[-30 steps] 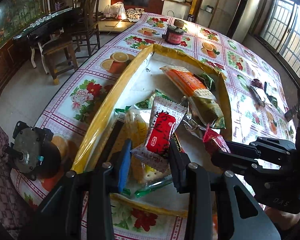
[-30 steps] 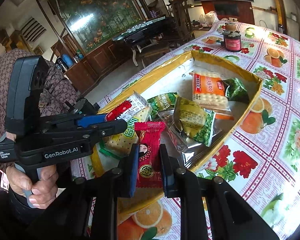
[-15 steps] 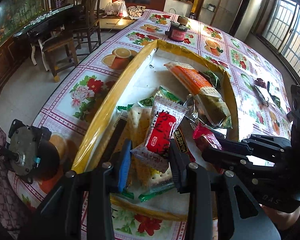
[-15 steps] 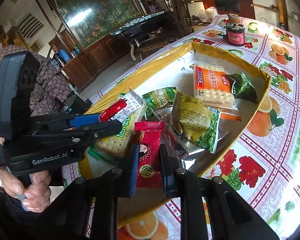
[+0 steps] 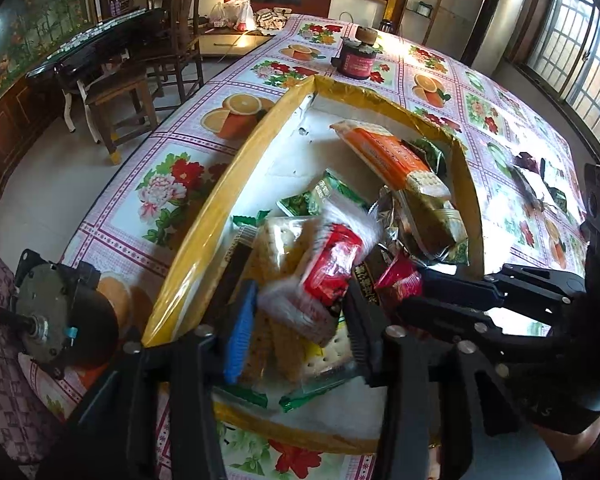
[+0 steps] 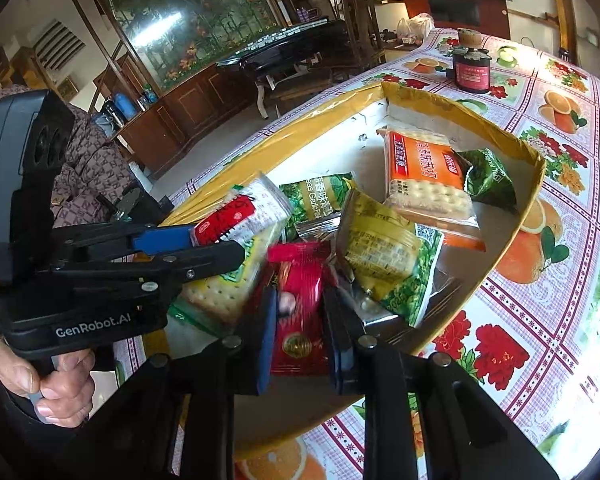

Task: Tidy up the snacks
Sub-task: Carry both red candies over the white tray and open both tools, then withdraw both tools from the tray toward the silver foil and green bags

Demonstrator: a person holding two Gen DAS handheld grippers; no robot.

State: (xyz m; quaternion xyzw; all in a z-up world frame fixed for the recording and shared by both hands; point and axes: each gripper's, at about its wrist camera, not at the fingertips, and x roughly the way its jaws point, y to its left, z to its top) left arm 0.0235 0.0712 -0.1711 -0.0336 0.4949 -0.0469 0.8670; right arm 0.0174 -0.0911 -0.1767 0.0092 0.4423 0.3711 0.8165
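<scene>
Left gripper [image 5: 296,320] had just spread its jaws, and the white-and-red packet [image 5: 324,272] between them blurred as it slipped loose onto the cracker packs in the yellow-rimmed tray [image 5: 204,240]; likely a drop into the pile. Right gripper [image 6: 296,320] had also just begun easing apart around the red packet [image 6: 300,304], which sat low over the tray's near edge, so both releases looked underway. Only the right wrist view showed the person's hand [image 6: 44,384] squeezing the left tool's trigger; only the left view showed loose wrappers [image 5: 536,184] out on the tablecloth.
</scene>
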